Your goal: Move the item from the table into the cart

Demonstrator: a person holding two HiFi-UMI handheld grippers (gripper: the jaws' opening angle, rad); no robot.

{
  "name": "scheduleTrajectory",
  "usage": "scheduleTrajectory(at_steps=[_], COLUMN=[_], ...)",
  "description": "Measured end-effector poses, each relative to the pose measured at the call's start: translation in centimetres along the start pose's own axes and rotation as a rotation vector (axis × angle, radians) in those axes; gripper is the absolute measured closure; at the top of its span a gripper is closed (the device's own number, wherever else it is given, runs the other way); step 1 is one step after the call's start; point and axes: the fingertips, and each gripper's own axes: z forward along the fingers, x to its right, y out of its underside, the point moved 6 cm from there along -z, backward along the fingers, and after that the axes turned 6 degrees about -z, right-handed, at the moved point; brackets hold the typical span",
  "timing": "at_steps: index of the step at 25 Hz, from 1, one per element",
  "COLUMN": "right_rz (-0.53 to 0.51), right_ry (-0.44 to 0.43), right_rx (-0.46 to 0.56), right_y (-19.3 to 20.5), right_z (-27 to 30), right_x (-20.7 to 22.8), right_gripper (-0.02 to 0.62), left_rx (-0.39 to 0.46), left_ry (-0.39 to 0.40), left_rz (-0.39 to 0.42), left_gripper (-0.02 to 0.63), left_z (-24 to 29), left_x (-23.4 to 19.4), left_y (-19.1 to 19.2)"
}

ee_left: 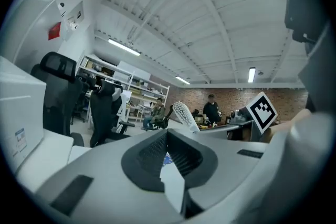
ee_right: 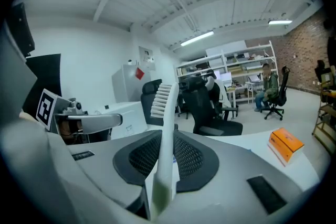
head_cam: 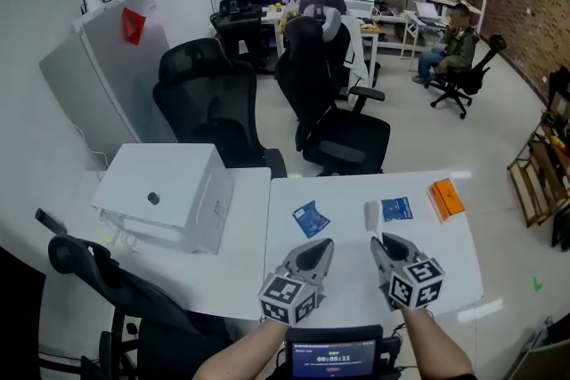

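Observation:
My right gripper (head_cam: pixel 381 243) is shut on the handle of a white brush (ee_right: pixel 165 113), whose bristled head sticks up past the jaws (ee_right: pixel 167 139). In the head view the brush head (head_cam: pixel 371 214) shows just ahead of the fingers, above the white table (head_cam: pixel 356 280). My left gripper (head_cam: pixel 319 247) hovers beside it with its jaws together and nothing between them (ee_left: pixel 165 136). From the left gripper view the brush (ee_left: pixel 185 115) and the right gripper's marker cube (ee_left: pixel 261 108) appear to the right. No cart is clearly visible.
On the table lie two blue packets (head_cam: pixel 310 218) (head_cam: pixel 396 208) and an orange box (head_cam: pixel 445 198). A white box-shaped machine (head_cam: pixel 169 191) sits on the left table. Black office chairs (head_cam: pixel 338 102) stand behind. A person sits at the back right (head_cam: pixel 454 49). A wooden rack (head_cam: pixel 539 169) is at the right edge.

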Motion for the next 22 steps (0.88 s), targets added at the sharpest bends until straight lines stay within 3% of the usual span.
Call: scheduleTrajectory(at_steps=[5,12,17,22], right_rz=[-0.037,-0.065,-0.076,-0.092], right_ry=[0.021,0.049,0.078,0.11], right_rx=[0.11,0.194,0.251,0.292], right_y=[-2.5,-3.7,-4.1,-4.2], right_z=[-4.2,-11.4,-19.5,-30.3], right_x=[-1.1,-0.9,3.7,10.7], right_gripper=[0.548,0.548,0.548,0.549], left_rx=[0.073,0.091,0.094,0.092], left_ry=[0.1,0.202,0.25,0.318], left_rz=[0.068,0.099,0.137,0.142], left_gripper=[0.606,0.606,0.606,0.606], left_z=[-0.6,-0.1,3.8,9.5], left_x=[2.9,8.7,16.9,28.4], left_y=[-1.9,-2.8,-2.5,-1.4])
